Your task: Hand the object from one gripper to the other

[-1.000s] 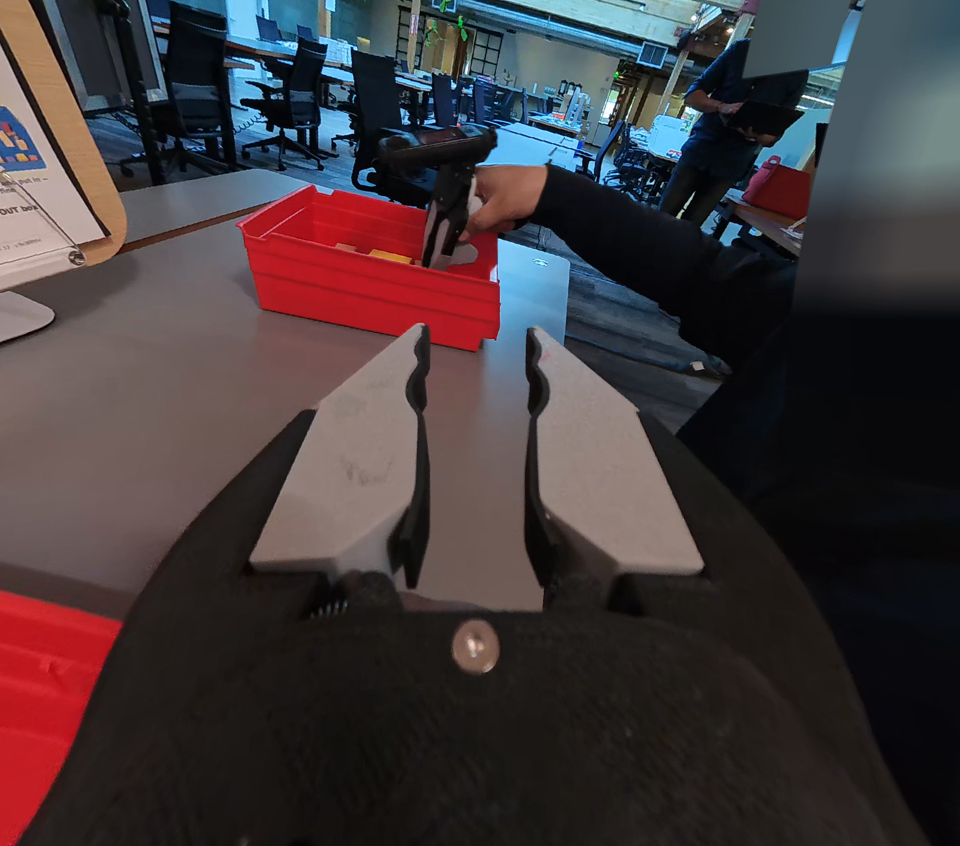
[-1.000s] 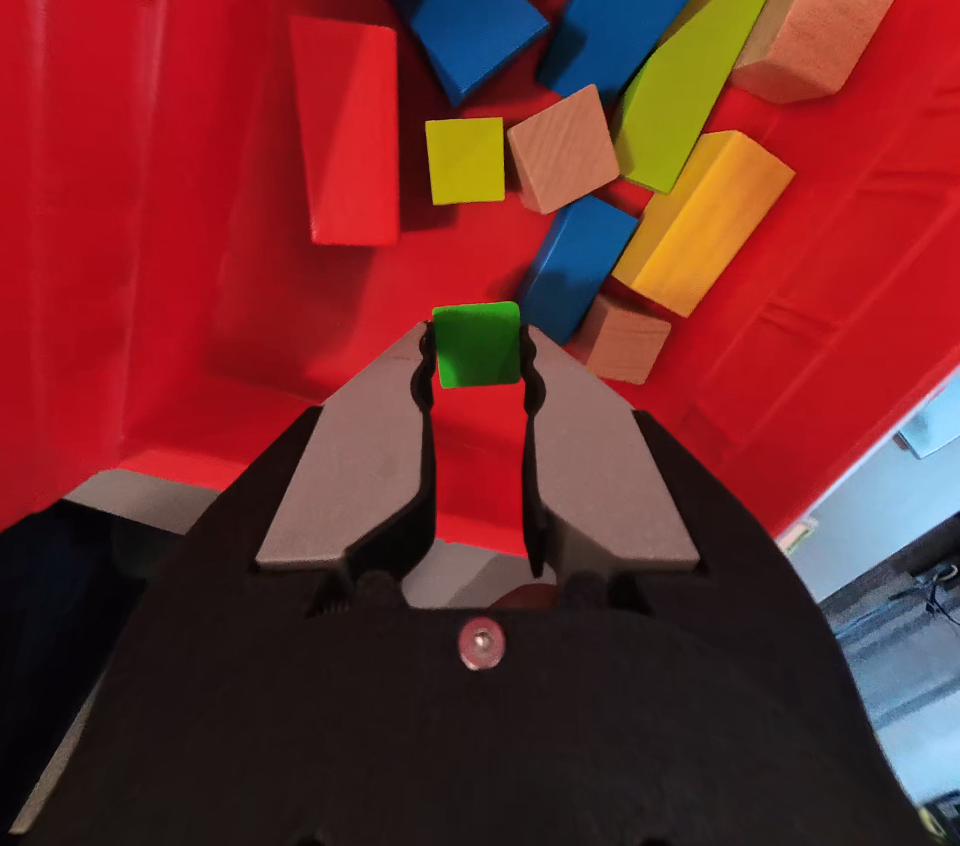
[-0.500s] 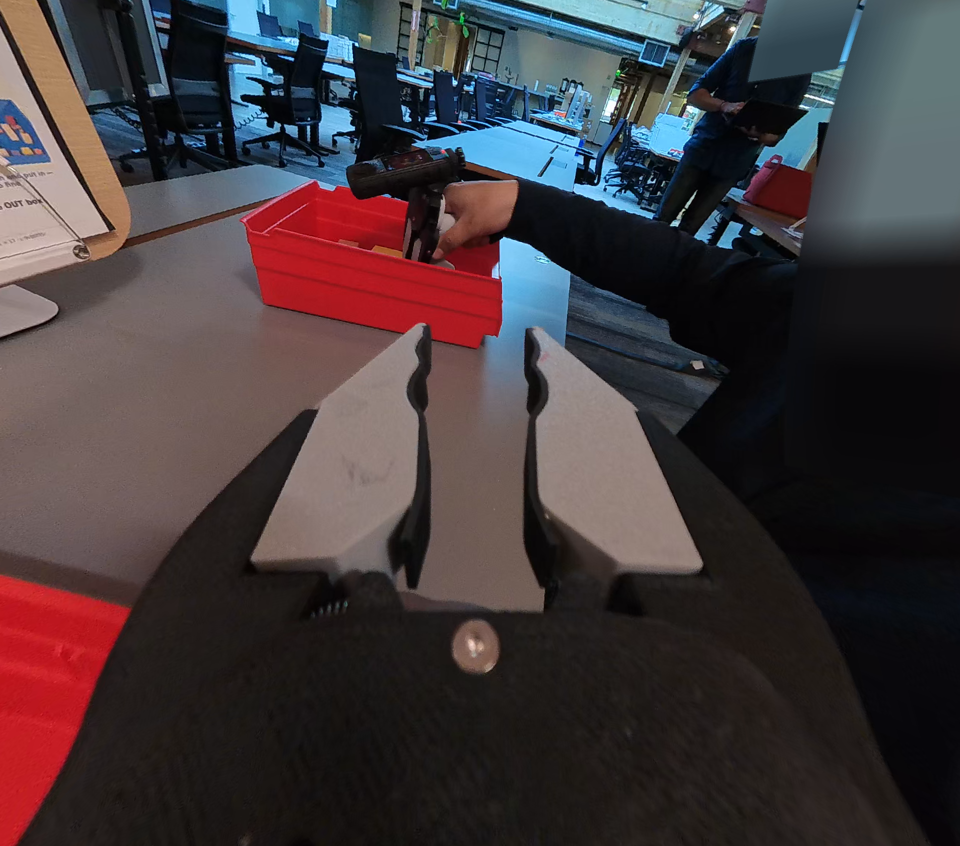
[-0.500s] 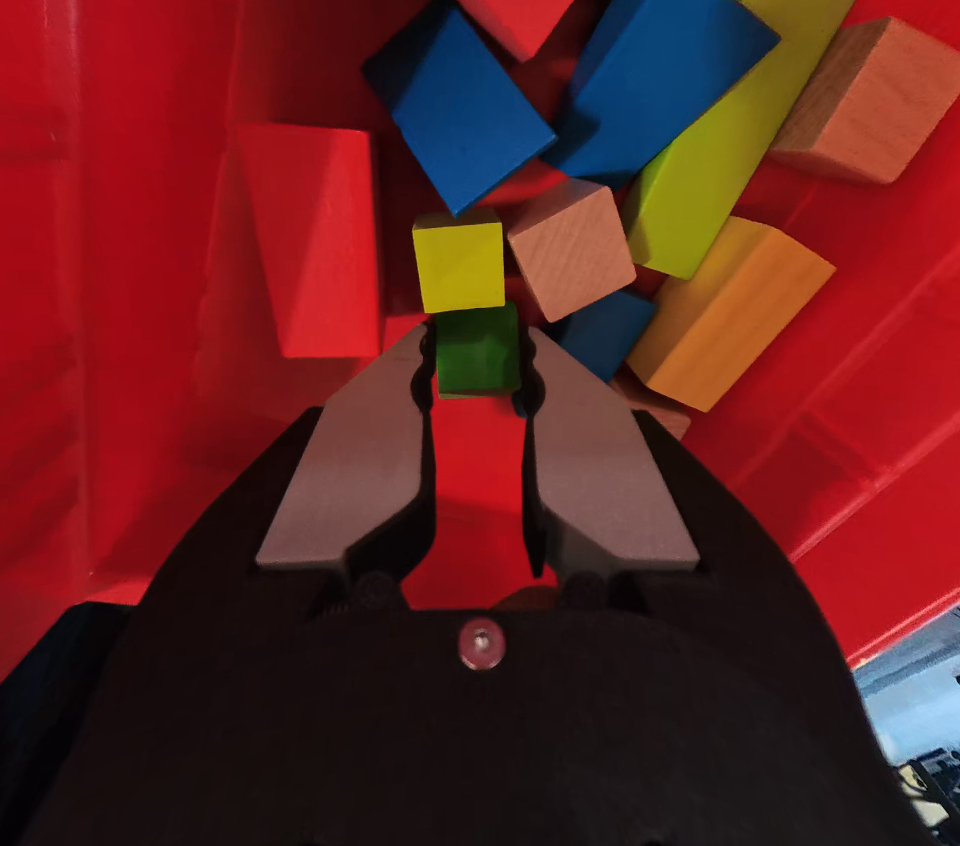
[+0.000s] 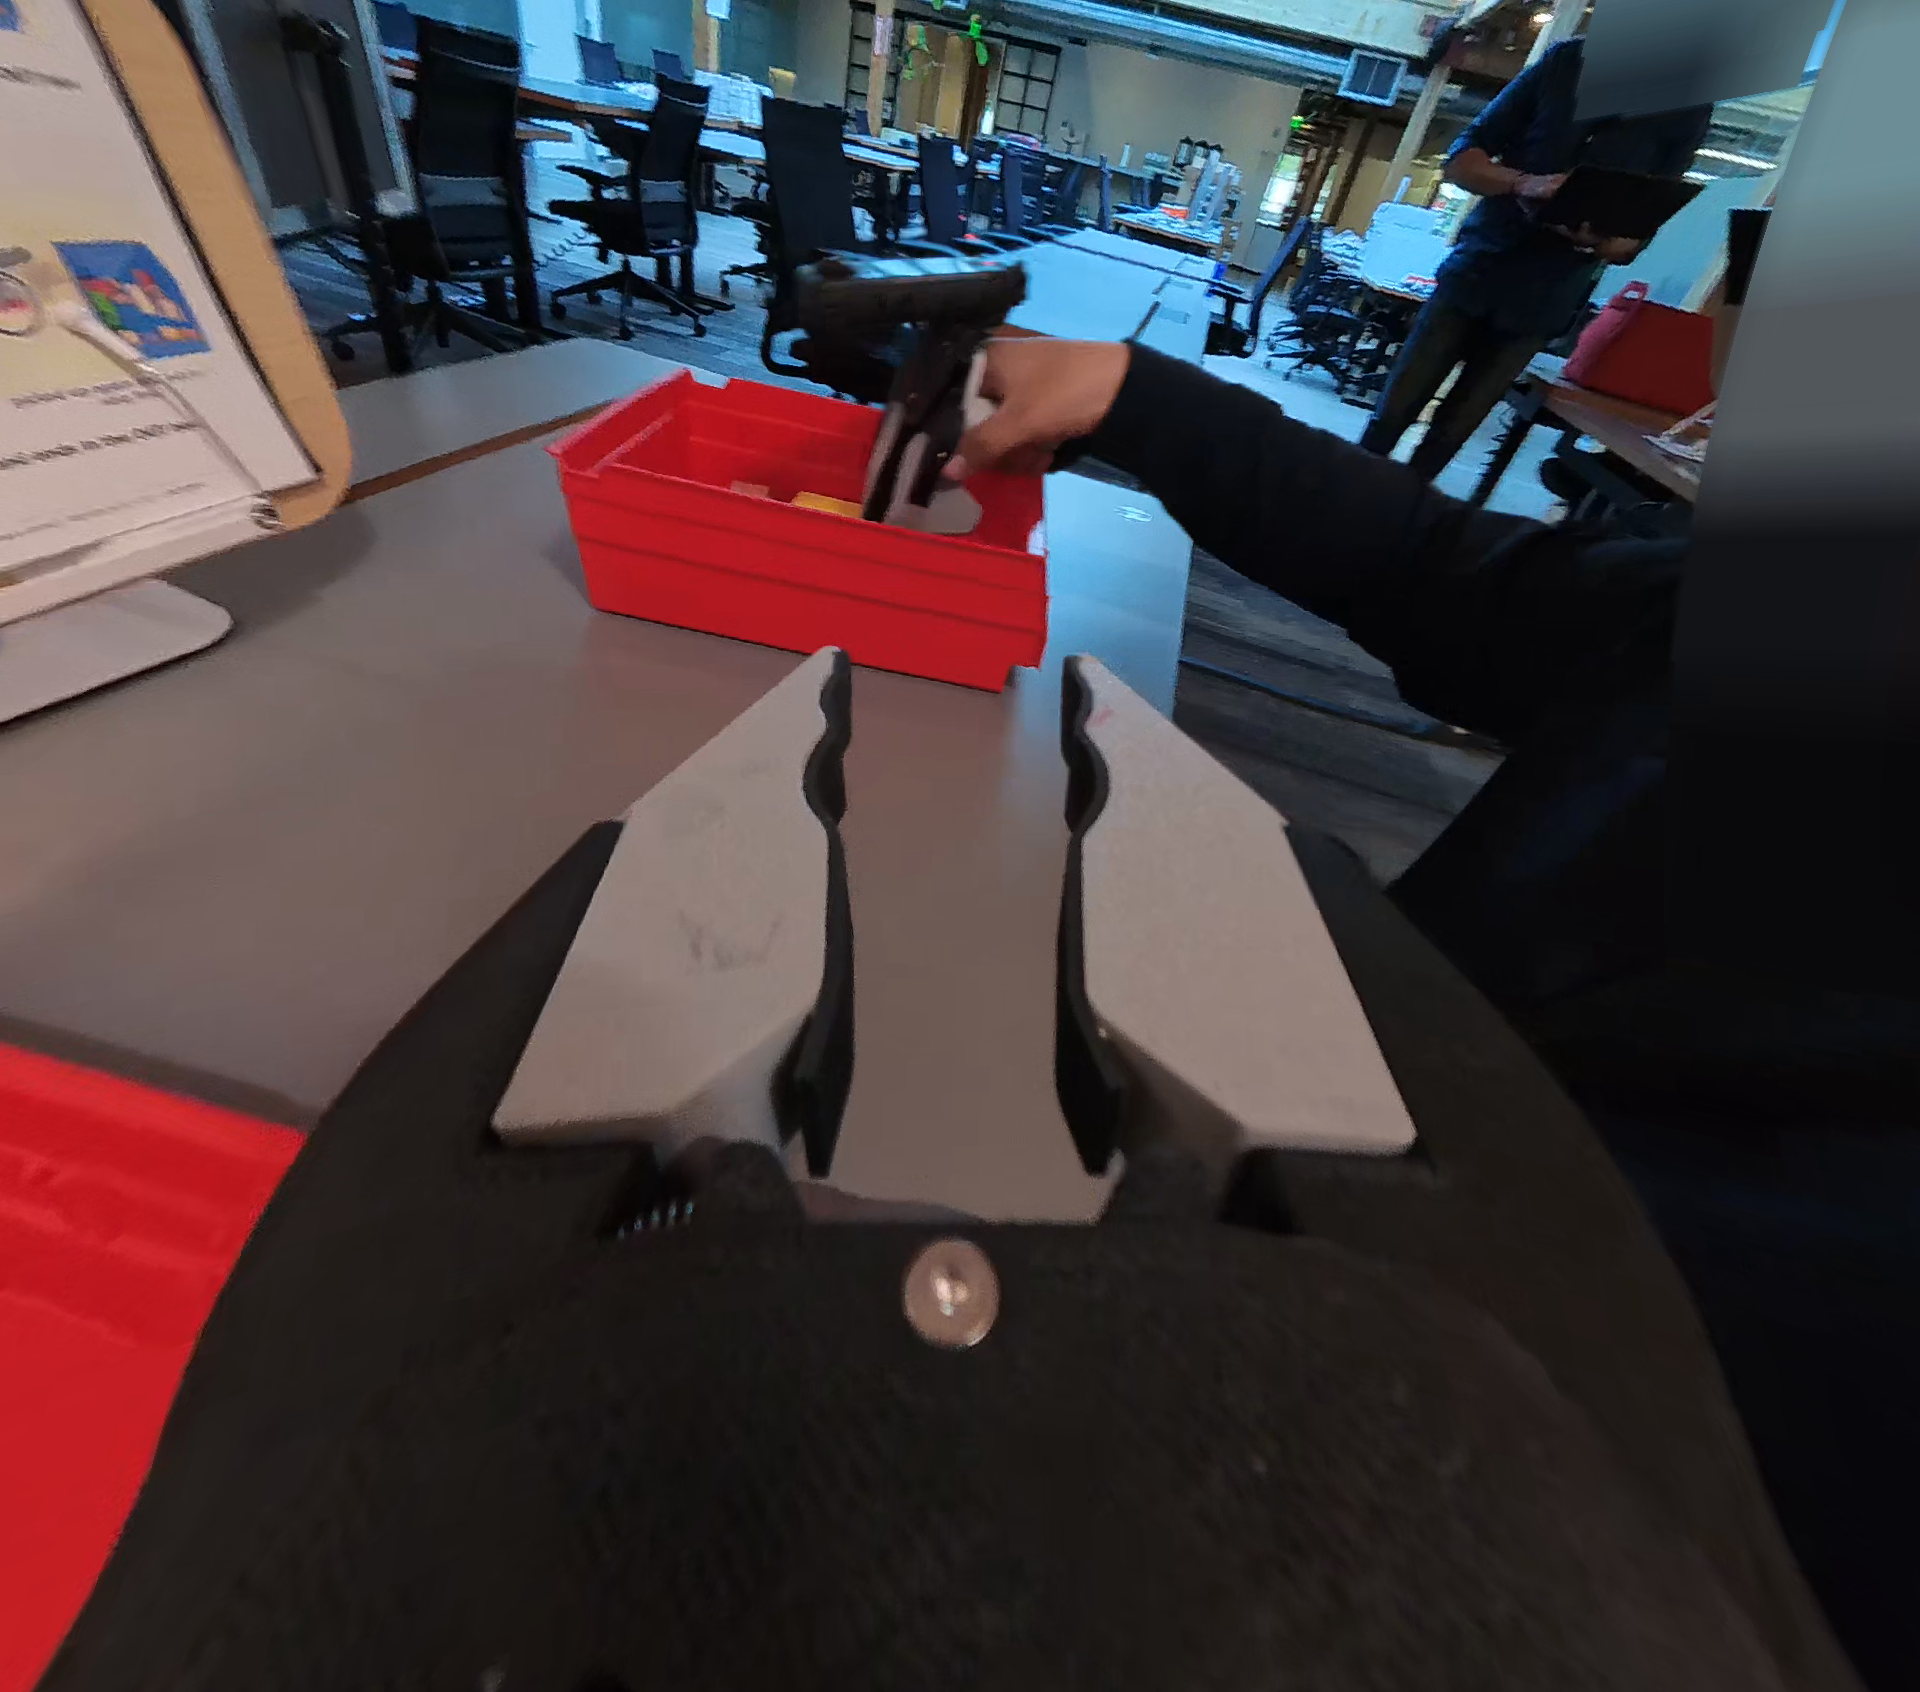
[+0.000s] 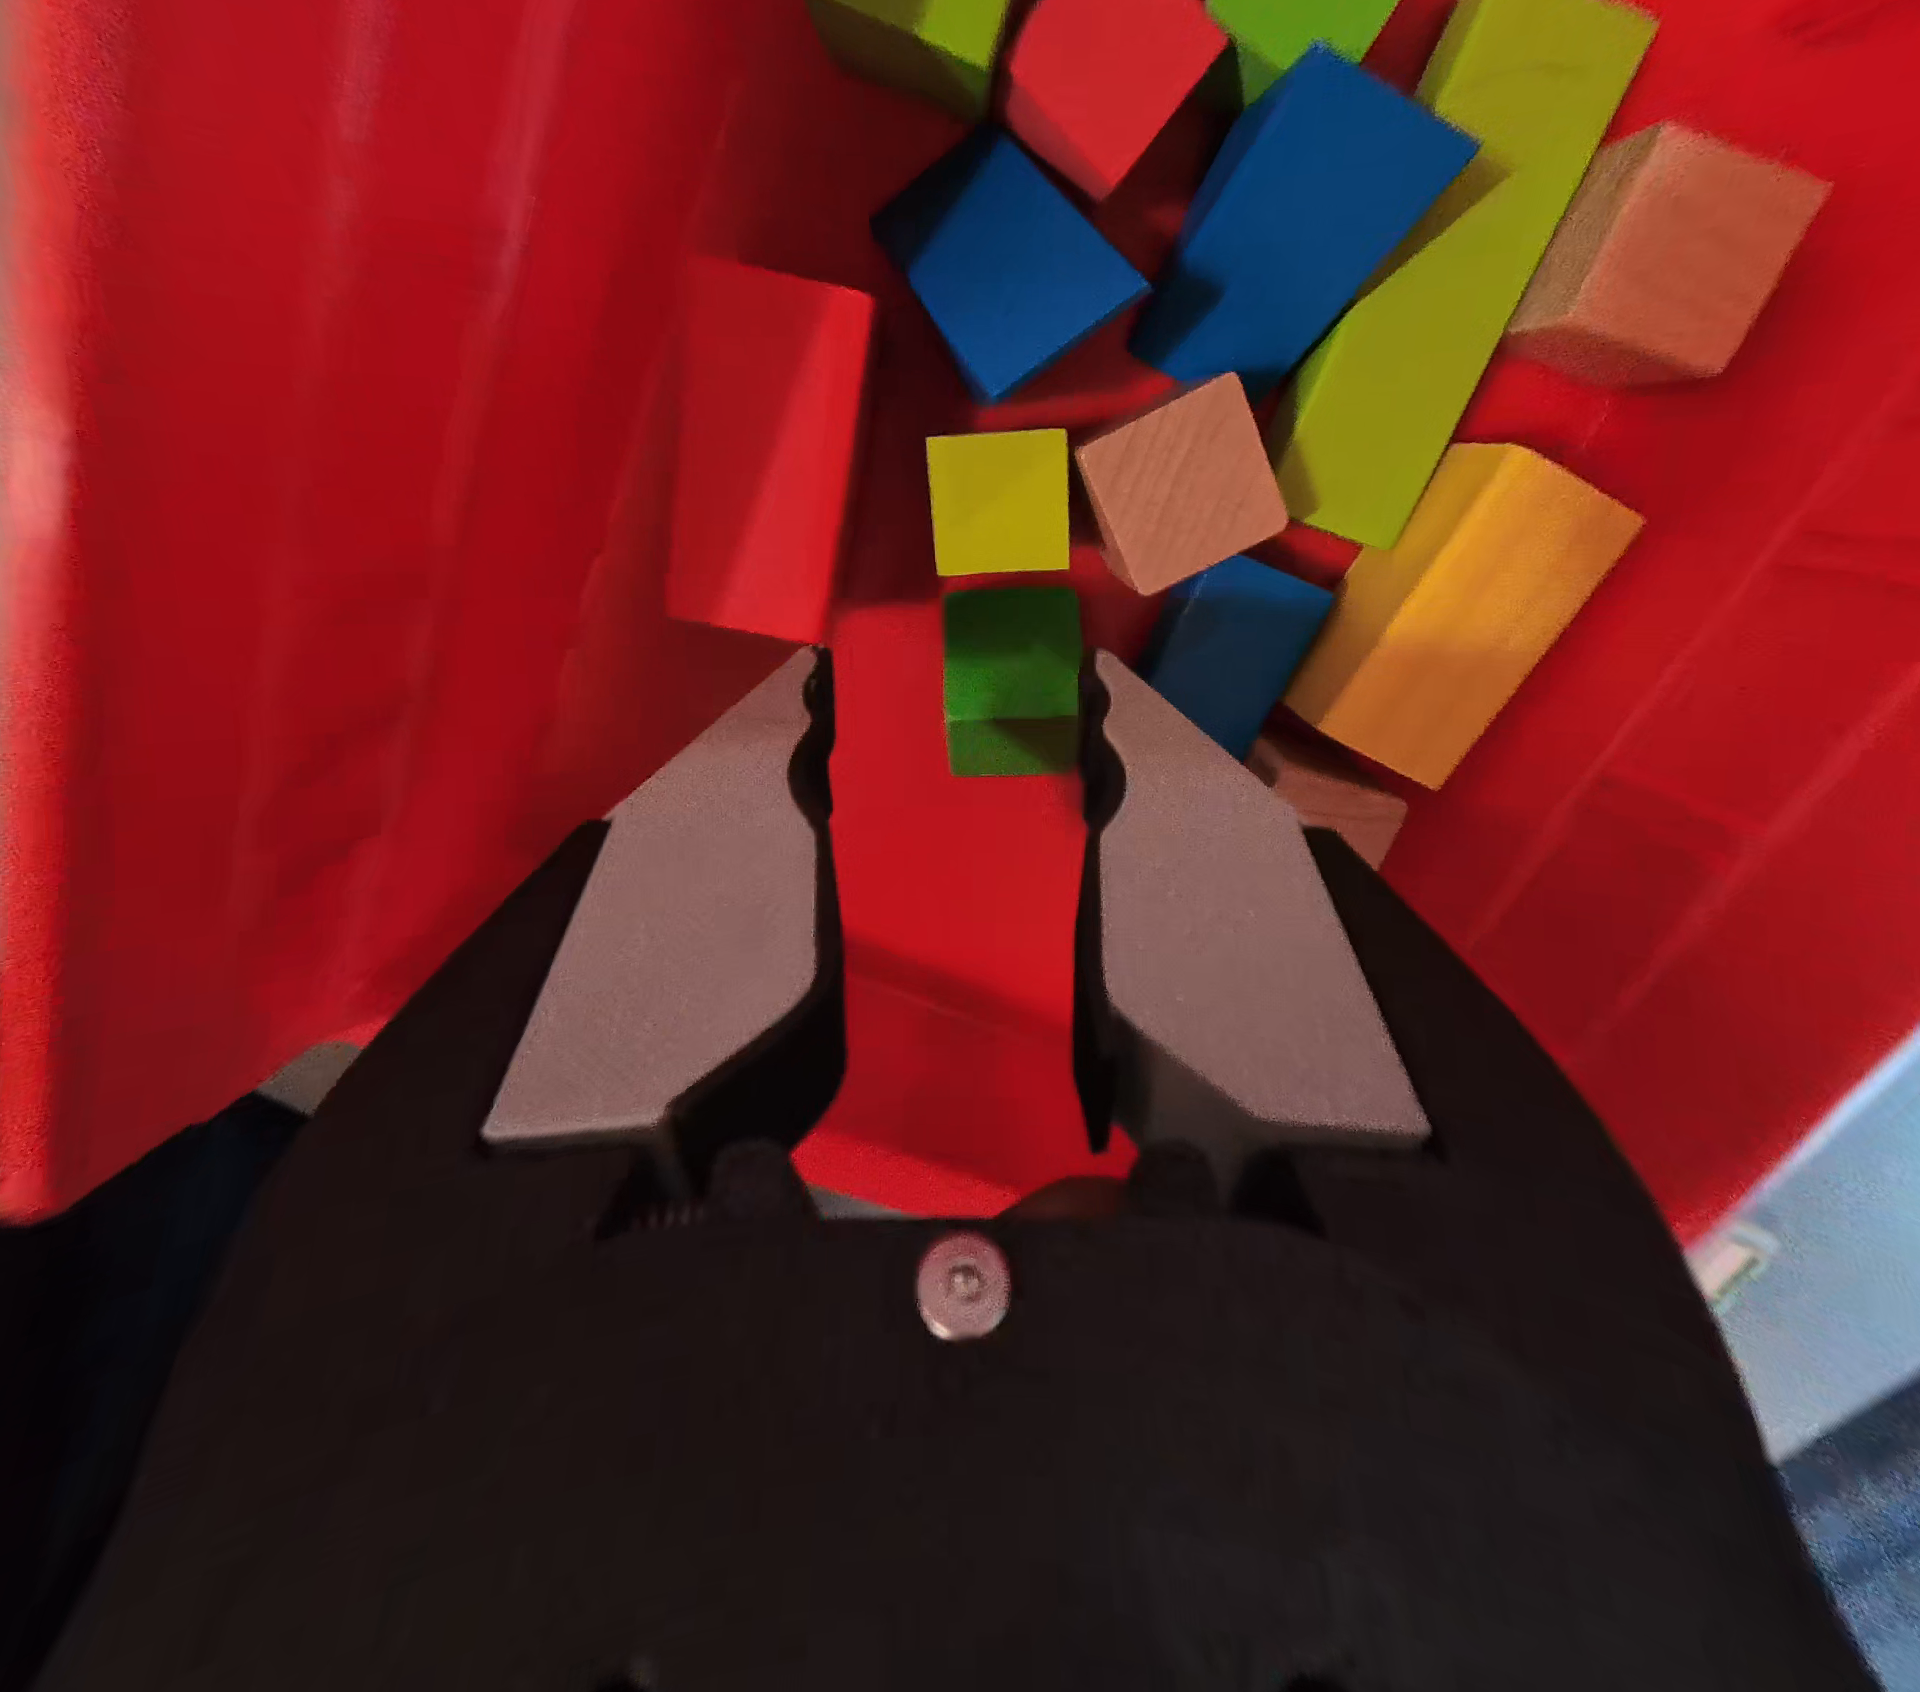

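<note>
In the right wrist view a small green cube point(image 6: 1010, 666) rests on the floor of the red bin point(image 6: 312, 395), just below a yellow cube point(image 6: 997, 515). My right gripper point(image 6: 956, 678) is open around the green cube, which sits close to the right finger with a gap on its left. In the left wrist view my left gripper point(image 5: 954, 686) is open and empty above the grey table point(image 5: 312, 759). It faces the red bin point(image 5: 790, 593), into which the right gripper point(image 5: 920, 447) is dipped, held by a hand.
Several blue, red, lime, orange and bare wooden blocks point(image 6: 1299, 219) lie in the bin beyond the green cube. A sign stand point(image 5: 125, 354) is at the table's left. Another red bin point(image 5: 104, 1279) is at the lower left. A person point(image 5: 1507, 240) stands far right. Left tips to right tips: about 40 cm.
My right gripper lowered the green cube into the bin and opened, letting it go on the bin floor. My left gripper stayed open and shifted only slightly.
</note>
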A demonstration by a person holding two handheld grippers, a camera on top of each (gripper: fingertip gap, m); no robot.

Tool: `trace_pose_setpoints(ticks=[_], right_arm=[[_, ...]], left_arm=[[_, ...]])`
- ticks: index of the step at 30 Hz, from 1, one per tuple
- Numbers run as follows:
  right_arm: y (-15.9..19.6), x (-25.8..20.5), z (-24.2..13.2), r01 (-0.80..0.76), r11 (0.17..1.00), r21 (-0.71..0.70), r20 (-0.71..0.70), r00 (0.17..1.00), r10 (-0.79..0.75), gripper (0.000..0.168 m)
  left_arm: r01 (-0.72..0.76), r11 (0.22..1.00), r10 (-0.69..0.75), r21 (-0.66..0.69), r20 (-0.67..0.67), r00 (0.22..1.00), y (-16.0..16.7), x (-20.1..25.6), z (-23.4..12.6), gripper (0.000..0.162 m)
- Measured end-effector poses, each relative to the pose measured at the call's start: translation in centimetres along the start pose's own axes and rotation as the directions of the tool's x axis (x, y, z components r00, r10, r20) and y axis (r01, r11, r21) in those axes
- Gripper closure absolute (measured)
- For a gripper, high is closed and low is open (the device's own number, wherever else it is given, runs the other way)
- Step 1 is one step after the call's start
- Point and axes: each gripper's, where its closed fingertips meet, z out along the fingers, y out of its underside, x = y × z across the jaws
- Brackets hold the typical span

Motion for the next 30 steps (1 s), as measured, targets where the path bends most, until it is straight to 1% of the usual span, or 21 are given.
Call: trace_pose_setpoints(ticks=[2, 4, 6, 8, 11, 13, 14, 15, 16, 17, 18, 19, 20, 21, 24, 26, 28, 30], right_arm=[[-0.9, -0.9, -2.2, 0.000, 0.995, 0.102, 0.036, 0.999, -0.003, 0.123], [-1.9, -1.8, -4.9, 0.013, 0.975, 0.222, 0.049, 0.999, -0.024, 0.123], [-3.0, -3.1, -8.2, 0.033, 0.931, 0.363, 0.044, 0.998, -0.052, 0.123], [-4.1, -5.2, -11.9, 0.047, 0.861, 0.507, 0.059, 0.994, -0.088, 0.124], [-5.4, -9.6, -16.7, 0.087, 0.726, 0.682, 0.077, 0.979, -0.189, 0.124], [-5.9, -12.7, -18.6, 0.111, 0.648, 0.754, 0.082, 0.962, -0.261, 0.124], [-6.0, -14.3, -19.0, 0.125, 0.620, 0.774, 0.088, 0.949, -0.302, 0.124], [-6.1, -15.9, -19.1, 0.139, 0.598, 0.789, 0.098, 0.933, -0.346, 0.124], [-6.2, -17.4, -19.2, 0.152, 0.575, 0.804, 0.109, 0.913, -0.393, 0.124], [-6.2, -18.9, -19.3, 0.160, 0.551, 0.819, 0.122, 0.890, -0.440, 0.125], [-6.3, -20.2, -19.4, 0.161, 0.533, 0.830, 0.141, 0.866, -0.480, 0.126], [-6.3, -21.3, -19.3, 0.159, 0.526, 0.835, 0.162, 0.844, -0.511, 0.126], [-6.4, -22.1, -19.1, 0.161, 0.523, 0.837, 0.176, 0.826, -0.536, 0.125], [-6.4, -22.7, -18.9, 0.168, 0.517, 0.839, 0.180, 0.812, -0.556, 0.125], [-6.9, -23.6, -18.3, 0.178, 0.506, 0.844, 0.187, 0.786, -0.589, 0.125], [-7.2, -23.7, -18.1, 0.173, 0.501, 0.848, 0.199, 0.772, -0.603, 0.125], [-7.4, -23.5, -17.9, 0.172, 0.494, 0.852, 0.198, 0.767, -0.610, 0.125], [-7.6, -23.1, -17.9, 0.155, 0.483, 0.861, 0.202, 0.769, -0.607, 0.126]], left_arm=[[-0.017, 1.000, 0.015, 0.018, 0.067, 0.998, -0.8, -1.2, -1.5, 0.123], [-0.023, 0.999, 0.018, 0.032, 0.174, 0.985, -1.5, -3.2, -3.7, 0.123], [-0.028, 0.999, 0.013, 0.044, 0.314, 0.949, -2.0, -5.9, -6.5, 0.127], [-0.017, 0.999, 0.004, 0.028, 0.426, 0.905, -2.4, -8.8, -9.0, 0.128], [0.063, 0.993, 0.000, -0.096, 0.552, 0.834, -2.0, -14.1, -11.4, 0.125], [0.137, 0.965, 0.026, -0.225, 0.599, 0.801, -0.7, -17.8, -12.0, 0.121], [0.164, 0.937, 0.058, -0.308, 0.602, 0.797, 0.3, -19.5, -12.0, 0.117], [0.160, 0.898, 0.114, -0.410, 0.568, 0.815, 1.3, -20.6, -11.8, 0.117], [0.108, 0.847, 0.200, -0.520, 0.500, 0.843, 2.1, -21.4, -11.7, 0.118], [0.026, 0.782, 0.311, -0.623, 0.426, 0.849, 2.8, -22.2, -11.8, 0.118], [-0.062, 0.690, 0.413, -0.721, 0.322, 0.852, 3.7, -22.7, -12.0, 0.119], [-0.131, 0.579, 0.480, -0.805, 0.206, 0.853, 5.0, -23.1, -12.3, 0.119], [-0.174, 0.468, 0.530, -0.866, 0.118, 0.840, 6.2, -23.8, -12.8, 0.119], [-0.179, 0.376, 0.558, -0.909, 0.068, 0.827, 7.1, -24.9, -13.4, 0.120], [-0.127, 0.151, 0.559, -0.980, -0.021, 0.829, 9.8, -27.5, -14.8, 0.111], [-0.169, 0.029, 0.602, -0.985, -0.118, 0.789, 10.6, -29.1, -14.8, 0.111], [-0.186, -0.036, 0.608, -0.982, -0.170, 0.775, 11.3, -30.2, -14.3, 0.110], [-0.178, -0.079, 0.569, -0.981, -0.191, 0.800, 12.3, -30.6, -14.2, 0.108]])
